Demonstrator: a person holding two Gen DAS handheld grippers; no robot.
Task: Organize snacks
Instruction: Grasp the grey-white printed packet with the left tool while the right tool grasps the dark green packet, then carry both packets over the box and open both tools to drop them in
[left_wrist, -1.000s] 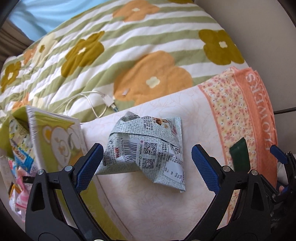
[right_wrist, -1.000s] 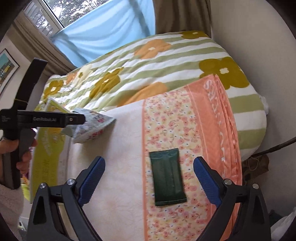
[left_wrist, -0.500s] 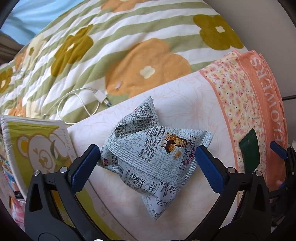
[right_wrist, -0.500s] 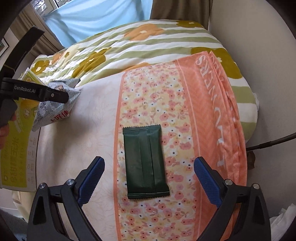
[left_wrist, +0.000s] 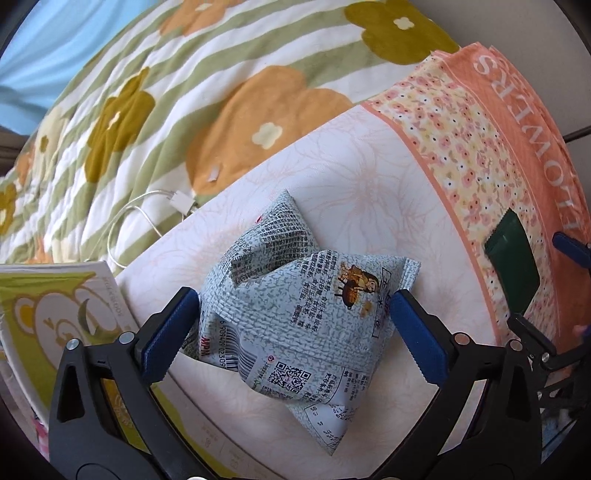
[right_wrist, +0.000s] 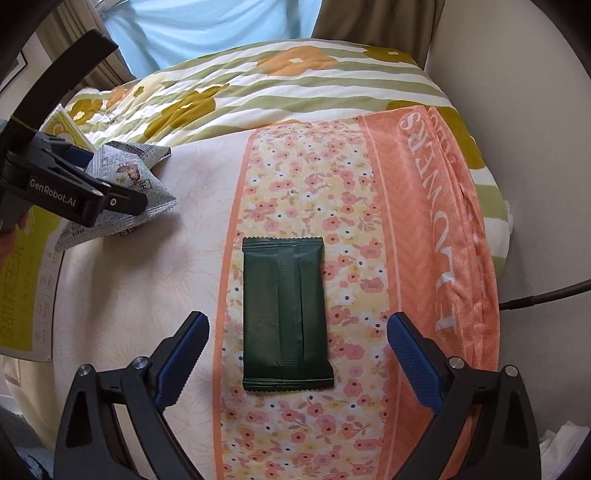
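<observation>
A puffy grey newsprint-pattern snack bag (left_wrist: 295, 310) lies on the pale floral cloth. My left gripper (left_wrist: 291, 325) is open, its blue pads on either side of the bag at its widest part, close to touching. The bag also shows in the right wrist view (right_wrist: 129, 181), partly behind the left gripper. A flat dark green packet (right_wrist: 284, 314) lies on the flowered band; it also shows in the left wrist view (left_wrist: 513, 258). My right gripper (right_wrist: 295, 350) is open and straddles the packet's near end, pads well apart from it.
A yellow-green box (left_wrist: 55, 310) holding snacks stands at the left edge of the cloth; it also shows in the right wrist view (right_wrist: 29, 280). A white charging cable (left_wrist: 147, 218) lies on the striped flower quilt (left_wrist: 184, 92) behind. A wall (right_wrist: 535, 147) is at the right.
My left gripper has come forward around the grey bag, which turned over from barcode side to picture side. My right gripper has moved forward until its pads flank the green packet.
</observation>
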